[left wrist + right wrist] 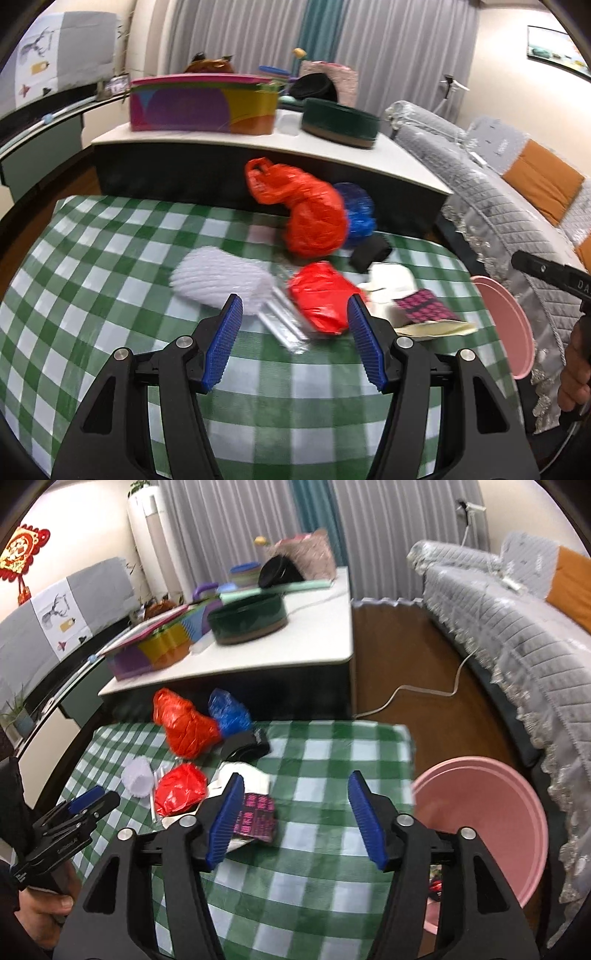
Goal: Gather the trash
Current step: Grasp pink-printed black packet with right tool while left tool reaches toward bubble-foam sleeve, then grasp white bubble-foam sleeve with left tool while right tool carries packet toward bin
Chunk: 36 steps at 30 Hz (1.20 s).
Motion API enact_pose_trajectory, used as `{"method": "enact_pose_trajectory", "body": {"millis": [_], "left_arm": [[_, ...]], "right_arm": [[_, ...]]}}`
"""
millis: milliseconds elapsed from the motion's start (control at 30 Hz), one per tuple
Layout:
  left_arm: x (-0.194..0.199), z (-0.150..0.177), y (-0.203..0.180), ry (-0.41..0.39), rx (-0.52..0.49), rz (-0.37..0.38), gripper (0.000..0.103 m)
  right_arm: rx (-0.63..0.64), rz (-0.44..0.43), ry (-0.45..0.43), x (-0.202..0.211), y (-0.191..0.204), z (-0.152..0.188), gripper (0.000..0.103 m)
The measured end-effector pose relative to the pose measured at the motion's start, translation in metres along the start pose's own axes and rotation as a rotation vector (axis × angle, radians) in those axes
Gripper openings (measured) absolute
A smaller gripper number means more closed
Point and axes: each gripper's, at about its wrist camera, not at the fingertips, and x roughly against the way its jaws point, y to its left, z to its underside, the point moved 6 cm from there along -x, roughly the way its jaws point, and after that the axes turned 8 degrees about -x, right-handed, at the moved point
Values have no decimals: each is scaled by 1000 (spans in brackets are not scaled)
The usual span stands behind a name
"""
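left gripper spread, empty | right gripper spread, empty | trash pile lay uncollected on table | pink bin waited beside

Trash lies scattered on a surface covered in green-and-white checked cloth. At the far edge, a crumpled orange-red plastic bag stands puffed up, touching a crumpled blue plastic bag on its right. Just in front of them is a black roll-like item. Nearer, a white foam net sleeve lies on its side beside clear plastic wrapping and a small red plastic bag. Right of these lie white crumpled paper and a pink-and-black patterned wrapper. A pink round bin stands beside the surface's right edge.
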Motion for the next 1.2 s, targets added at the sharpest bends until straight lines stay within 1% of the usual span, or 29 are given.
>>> {"method": "enact_pose_trajectory", "body": {"millis": [33, 200, 367, 467, 567, 667, 833, 867, 900, 933, 967, 1000, 1067, 1100, 1167, 1200], "left_arm": [[-4, 1, 4, 8, 8, -8, 58], [-19, 5, 22, 34, 38, -40, 58], [-33, 5, 42, 62, 91, -85, 58], [-41, 5, 46, 73, 104, -85, 58], [-47, 7, 43, 91, 86, -93, 58], [-51, 8, 41, 93, 82, -89, 58], [-51, 6, 42, 92, 84, -84, 58], [-52, 7, 42, 94, 87, -84, 58], [-52, 7, 43, 97, 88, -86, 58], [-52, 8, 44, 99, 87, -89, 53], [-52, 8, 44, 102, 86, -89, 48], [-52, 9, 45, 106, 85, -91, 46], [-51, 10, 46, 111, 81, -96, 34], [-50, 10, 46, 114, 77, -97, 32], [-49, 11, 46, 118, 70, -97, 20], [-48, 12, 46, 121, 66, -101, 16]], "right_arm": [[-2, -8, 13, -5, 2, 1, 71], [-27, -65, 112, -41, 15, 9, 85], [-25, -92, 197, -68, 28, 18, 90], [17, -89, 266, -83, 39, 28, 91], [63, -69, 315, -93, 46, 38, 91], [92, -58, 337, -98, 49, 45, 91], [145, -14, 366, -105, 50, 56, 91], [156, -6, 368, -106, 51, 57, 89], [165, -2, 369, -106, 51, 58, 85], [171, -1, 370, -105, 50, 58, 80], [176, 0, 368, -103, 50, 58, 78], [177, 1, 365, -100, 49, 57, 78], [179, 2, 351, -95, 47, 55, 78], [180, 0, 342, -90, 46, 53, 78], [179, 1, 321, -83, 44, 48, 77], [178, 5, 307, -78, 42, 46, 77]]}}
